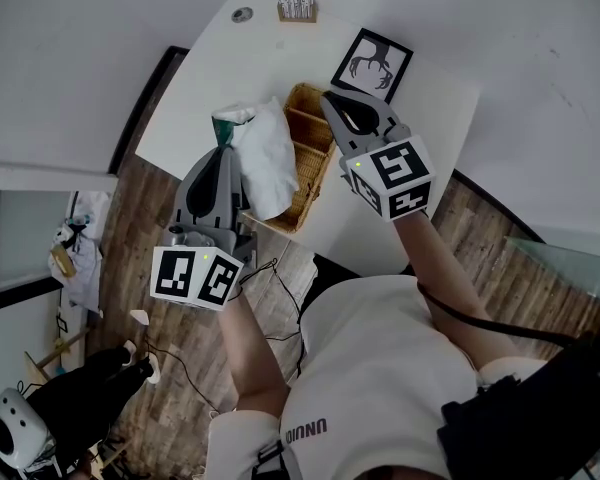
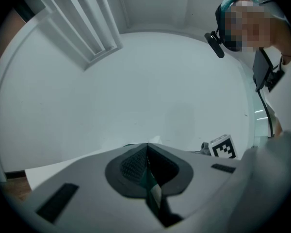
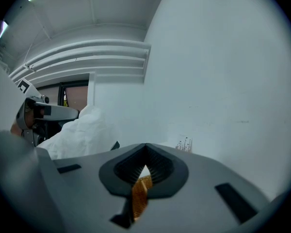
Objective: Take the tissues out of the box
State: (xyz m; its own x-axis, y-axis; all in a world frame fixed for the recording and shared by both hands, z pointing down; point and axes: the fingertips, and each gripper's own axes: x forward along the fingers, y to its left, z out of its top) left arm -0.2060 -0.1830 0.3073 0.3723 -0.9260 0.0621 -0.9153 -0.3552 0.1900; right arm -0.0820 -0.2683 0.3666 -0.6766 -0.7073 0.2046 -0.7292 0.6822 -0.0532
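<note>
Left gripper [image 1: 224, 151] clenched on the teal end of the tissue pack [image 1: 266, 160]. Pack sits at frame centre, just right of those jaws, overlapping the left side of the wicker basket [image 1: 316, 138]. Right gripper [image 1: 332, 102] clamped on the basket rim, upper centre.

The head view looks steeply down onto the bench [image 1: 215, 73]. Both gripper views look level along their fingers [image 2: 87, 188]; head and right views share the tissues [image 1: 265, 158].

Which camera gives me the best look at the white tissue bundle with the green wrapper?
Head view: the whole white tissue bundle with the green wrapper shows, by the woven wicker basket, the left gripper shut on its green end. Right gripper view shows part of it; left gripper view only a sliver between the jaws.
</note>
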